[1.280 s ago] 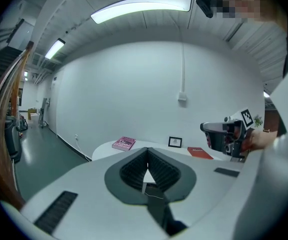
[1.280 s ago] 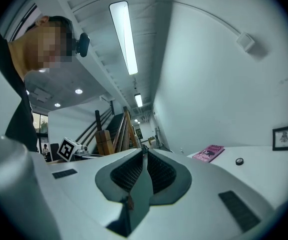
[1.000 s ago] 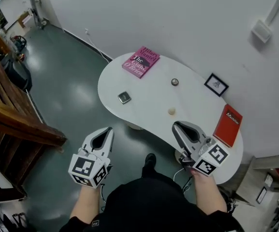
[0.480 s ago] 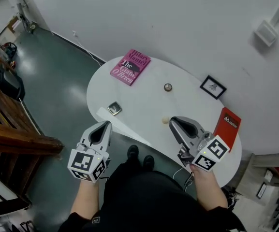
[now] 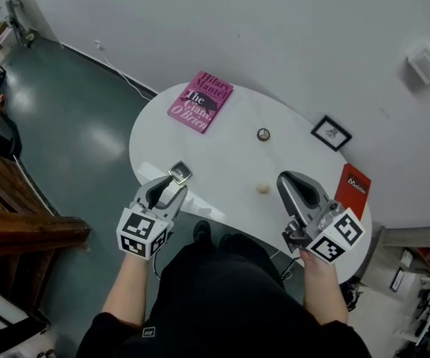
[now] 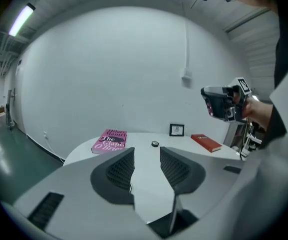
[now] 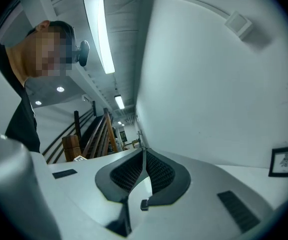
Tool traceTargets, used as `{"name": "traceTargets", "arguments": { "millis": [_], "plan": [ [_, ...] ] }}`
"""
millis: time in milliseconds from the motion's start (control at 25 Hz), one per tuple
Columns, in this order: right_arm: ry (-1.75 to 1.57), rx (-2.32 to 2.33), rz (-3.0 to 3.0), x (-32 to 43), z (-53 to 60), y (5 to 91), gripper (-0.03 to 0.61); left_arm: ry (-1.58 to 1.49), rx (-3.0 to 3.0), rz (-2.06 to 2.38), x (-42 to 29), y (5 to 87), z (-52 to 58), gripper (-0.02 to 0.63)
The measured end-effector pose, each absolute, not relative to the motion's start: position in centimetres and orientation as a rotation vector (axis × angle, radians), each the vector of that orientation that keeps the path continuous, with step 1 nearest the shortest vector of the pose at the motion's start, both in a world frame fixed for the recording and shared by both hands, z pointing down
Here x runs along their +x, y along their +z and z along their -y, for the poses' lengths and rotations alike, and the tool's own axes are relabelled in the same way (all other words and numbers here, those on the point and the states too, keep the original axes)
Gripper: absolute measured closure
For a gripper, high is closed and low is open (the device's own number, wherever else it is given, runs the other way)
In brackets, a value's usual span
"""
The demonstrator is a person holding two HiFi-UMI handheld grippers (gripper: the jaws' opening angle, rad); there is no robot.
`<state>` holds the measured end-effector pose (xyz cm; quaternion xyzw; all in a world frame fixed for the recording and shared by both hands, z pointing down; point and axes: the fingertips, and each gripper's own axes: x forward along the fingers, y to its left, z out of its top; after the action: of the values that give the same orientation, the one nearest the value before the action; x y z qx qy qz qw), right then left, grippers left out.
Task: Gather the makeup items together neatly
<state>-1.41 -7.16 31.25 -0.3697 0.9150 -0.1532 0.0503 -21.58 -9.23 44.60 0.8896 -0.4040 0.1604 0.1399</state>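
The left gripper (image 5: pixel 174 187) is released: its jaws have just been opening and stand part-way apart, with only bare desk (image 5: pixel 222 148) showing between them. Just past its tips, by the desk's near edge, lies a small square compact (image 5: pixel 179 174). Whether the tips touch it I cannot tell, and the left gripper view does not show it at all. Farther ahead and off to its right sits a small round jar (image 5: pixel 263 134), and well beyond its tips lies a pink book (image 5: pixel 200 101).

The right gripper (image 5: pixel 285 179) is clenched on nothing, its jaws pressed together. A beige ball (image 5: pixel 262 189) rests just beside its left side. A red book (image 5: pixel 352 189) lies to its right, and a framed picture (image 5: pixel 331 133) stands ahead of it.

The three makeup items are well apart, so gathering looks barely begun. The risk sits with the compact: it is close to the edge and hidden from the left gripper's own camera, so a low or crooked approach could nudge it off the desk. Jaws only half spread may also land on its lid instead of straddling it, making it skid. A careless sweep of the closed right gripper could send the ball rolling.
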Motion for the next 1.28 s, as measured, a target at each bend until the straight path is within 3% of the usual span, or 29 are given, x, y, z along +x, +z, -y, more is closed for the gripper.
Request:
{"name": "traceTargets", "arguments": {
  "millis": [720, 1280],
  "plan": [
    [-0.706, -1.129, -2.796, -2.6, 8.4, 37.8, 0.540, 0.904, 2.488, 0.921, -22.7, 60.5, 14.8, 0.288],
    [-0.763, -1.239, -2.712, -0.2, 7.9, 38.8, 0.540, 1.115, 2.417, 0.852, -22.6, 65.9, 16.0, 0.273]
  ]
}}
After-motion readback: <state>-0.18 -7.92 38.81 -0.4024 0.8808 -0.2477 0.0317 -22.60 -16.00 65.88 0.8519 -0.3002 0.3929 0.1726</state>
